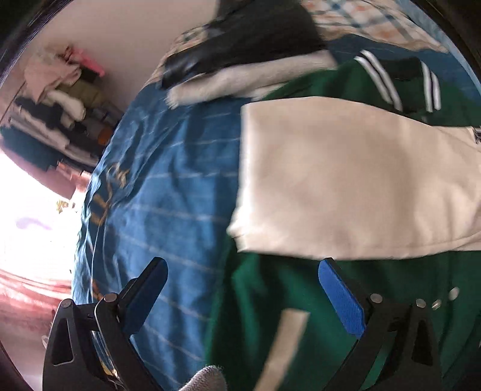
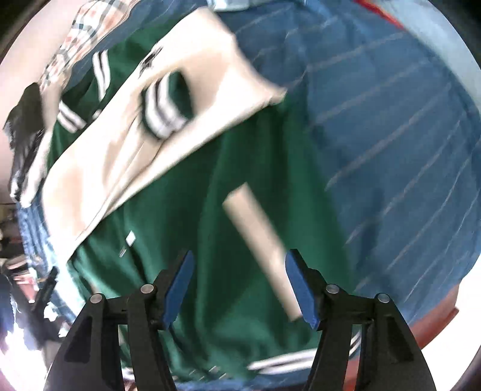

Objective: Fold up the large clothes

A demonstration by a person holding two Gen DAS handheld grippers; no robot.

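Observation:
A green varsity jacket (image 1: 288, 303) with cream sleeves lies on a blue striped bedspread (image 1: 168, 192). One cream sleeve (image 1: 354, 180) is folded across its body. My left gripper (image 1: 242, 270) is open and empty above the jacket's left edge. In the right wrist view the jacket (image 2: 210, 210) shows the cream sleeve (image 2: 144, 132) with its striped green cuff (image 2: 165, 111), a cream pocket strip (image 2: 258, 240) and the striped hem (image 2: 285, 364). My right gripper (image 2: 239, 261) is open and empty above the jacket's lower body, near the pocket strip.
A black-and-white garment (image 1: 246, 51) lies at the bed's far end beside a checked cloth (image 1: 360, 18). Stacked clothes (image 1: 57, 102) fill shelves at left, by a bright window (image 1: 33, 228). The bedspread (image 2: 390, 135) extends right of the jacket.

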